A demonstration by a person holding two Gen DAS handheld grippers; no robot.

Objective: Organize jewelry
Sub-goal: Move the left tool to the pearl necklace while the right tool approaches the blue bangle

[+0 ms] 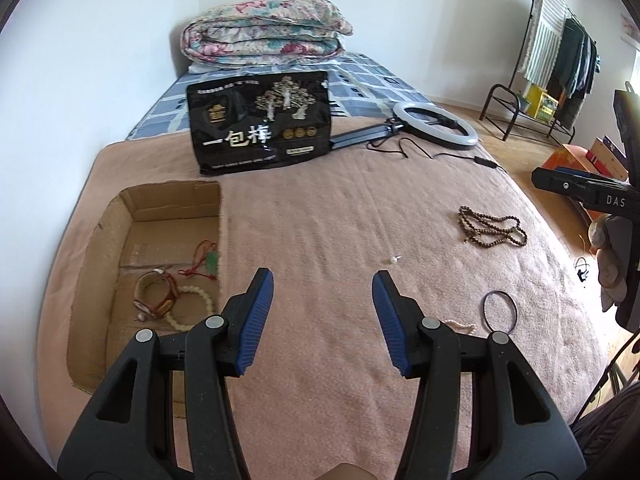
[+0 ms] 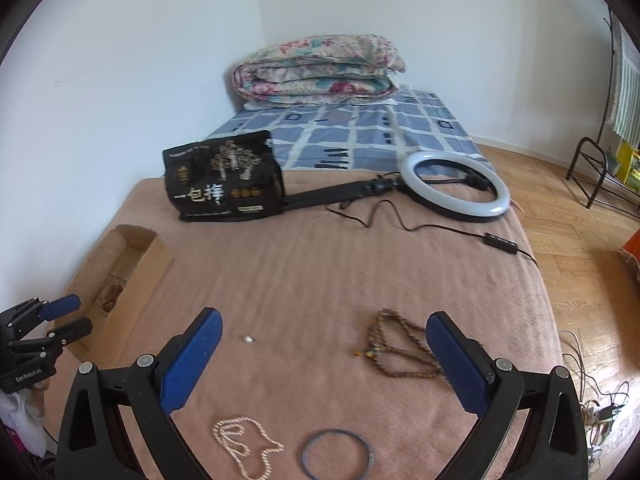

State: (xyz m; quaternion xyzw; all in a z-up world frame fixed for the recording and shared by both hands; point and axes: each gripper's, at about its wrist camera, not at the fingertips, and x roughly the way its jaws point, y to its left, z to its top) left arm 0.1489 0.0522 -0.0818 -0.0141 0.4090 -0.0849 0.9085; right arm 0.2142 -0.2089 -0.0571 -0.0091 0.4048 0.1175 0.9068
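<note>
A cardboard box [image 1: 176,200] lies open on the pink blanket at the left; it holds a jade pendant on red cord [image 1: 211,262], a brown bracelet [image 1: 158,296] and a pale bead bracelet [image 1: 196,304]. My left gripper [image 1: 323,292] is open and empty, just right of the box. On the blanket lie a brown bead necklace [image 2: 394,350], a small pearl [image 2: 248,338], a pearl necklace [image 2: 244,448] and a thin blue bangle [image 2: 338,454]. My right gripper [image 2: 325,334] is open and empty above them, the bead necklace by its right finger.
A black snack bag [image 1: 262,120] and a ring light [image 2: 456,186] with its cable lie further back on the bed. A folded floral quilt [image 1: 264,32] sits at the head. A clothes rack [image 1: 560,64] stands on the wood floor at the right.
</note>
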